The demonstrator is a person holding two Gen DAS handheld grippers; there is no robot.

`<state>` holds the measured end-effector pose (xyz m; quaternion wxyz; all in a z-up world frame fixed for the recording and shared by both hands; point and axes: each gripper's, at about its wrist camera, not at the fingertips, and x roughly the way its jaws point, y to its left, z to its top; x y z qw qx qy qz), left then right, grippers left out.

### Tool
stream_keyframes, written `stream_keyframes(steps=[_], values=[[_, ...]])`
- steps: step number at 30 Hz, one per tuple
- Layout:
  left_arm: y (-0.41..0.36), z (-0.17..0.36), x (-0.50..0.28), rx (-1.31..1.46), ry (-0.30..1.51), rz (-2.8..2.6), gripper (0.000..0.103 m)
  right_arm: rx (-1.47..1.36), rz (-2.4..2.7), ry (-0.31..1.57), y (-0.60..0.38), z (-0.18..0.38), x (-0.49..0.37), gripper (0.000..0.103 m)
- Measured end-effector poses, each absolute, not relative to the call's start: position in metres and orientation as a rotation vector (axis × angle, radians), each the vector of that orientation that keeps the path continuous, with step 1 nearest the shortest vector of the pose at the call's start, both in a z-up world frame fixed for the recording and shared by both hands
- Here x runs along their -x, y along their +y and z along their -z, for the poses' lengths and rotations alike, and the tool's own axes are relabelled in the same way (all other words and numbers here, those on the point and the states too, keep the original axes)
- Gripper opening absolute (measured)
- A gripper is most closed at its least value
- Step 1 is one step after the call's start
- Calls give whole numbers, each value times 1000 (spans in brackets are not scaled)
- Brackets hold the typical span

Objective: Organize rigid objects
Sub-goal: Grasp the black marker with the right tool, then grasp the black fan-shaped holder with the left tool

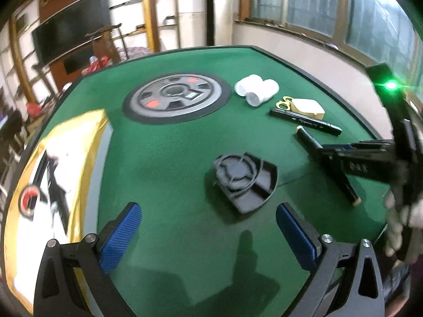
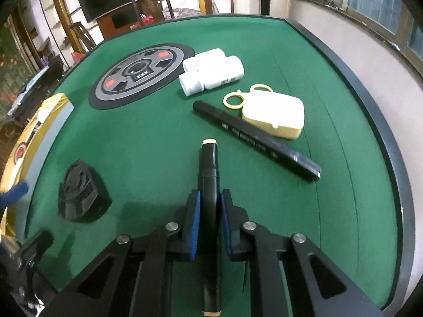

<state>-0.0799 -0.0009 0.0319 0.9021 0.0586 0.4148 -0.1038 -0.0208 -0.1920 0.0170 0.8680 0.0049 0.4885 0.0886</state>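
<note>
- Pinching the short black marker with the right gripper: blue pads pressed onto its barrel about mid-length, cream end caps sticking out fore and aft along the fingers.
- Marker lies low over the green table near its front edge; can't tell whether it is touching the felt or just off it.
- Handling guess: light, stiff plastic tube, smooth and round, so it may roll or pivot in the pads. Mid-barrel hold looks balanced; the textured pads should help.
- Left gripper is spread wide and empty, hovering just short of the black fan-shaped holder.
- Holder looks like rigid moulded plastic, light, with curved walls; probably easiest to grab across a wall, not the round top.
- Waiting on the table: long black marker, cream case with its yellow rings touching that marker's far side, white bottles beyond.
- Risk: a loose cap popping off if squeezed there.
</note>
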Motion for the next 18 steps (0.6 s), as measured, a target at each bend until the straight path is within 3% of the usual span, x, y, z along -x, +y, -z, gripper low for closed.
stream_keyframes(steps=[9,12,18], values=[[-43,-8,33,-223,935,276,102,-85,-228,1015,-203,-17,35,15],[-44,-4,24,-155,978,326,73,-81,-224,1009,-201,-16,35,15],[-25,-16,35,-92,946,309,71,-82,-224,995,-200,-15,37,15]])
